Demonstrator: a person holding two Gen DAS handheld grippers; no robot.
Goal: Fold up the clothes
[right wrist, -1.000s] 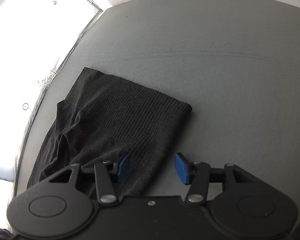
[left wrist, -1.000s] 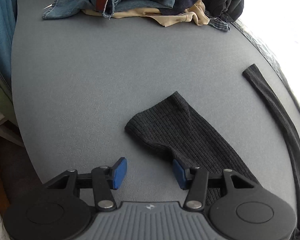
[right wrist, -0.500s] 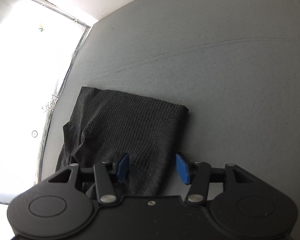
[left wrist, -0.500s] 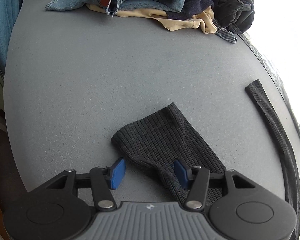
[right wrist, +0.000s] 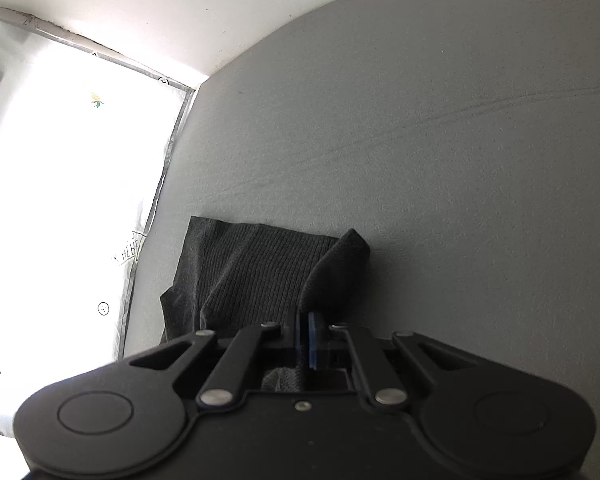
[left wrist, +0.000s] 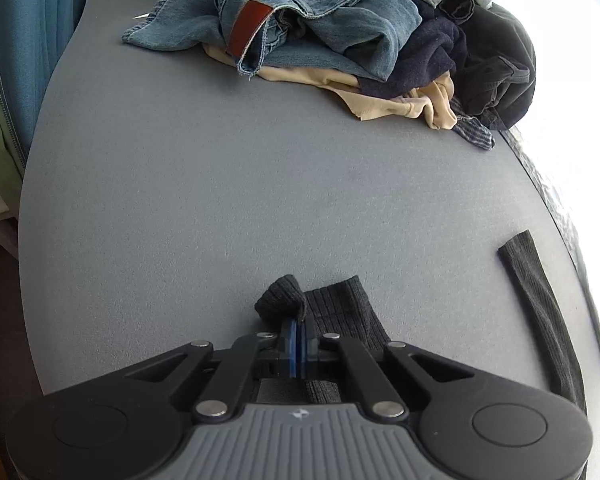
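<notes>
Both grippers, L (left wrist: 298, 334) & R (right wrist: 306, 338), clenched on ribbed garment (right wrist: 252, 276); clothes pile (left wrist: 340, 32) only L view.

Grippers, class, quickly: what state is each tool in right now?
Left tool: closed, pinching a corner of the dark ribbed garment.
Right tool: closed, pinching another corner of the same garment.
</notes>
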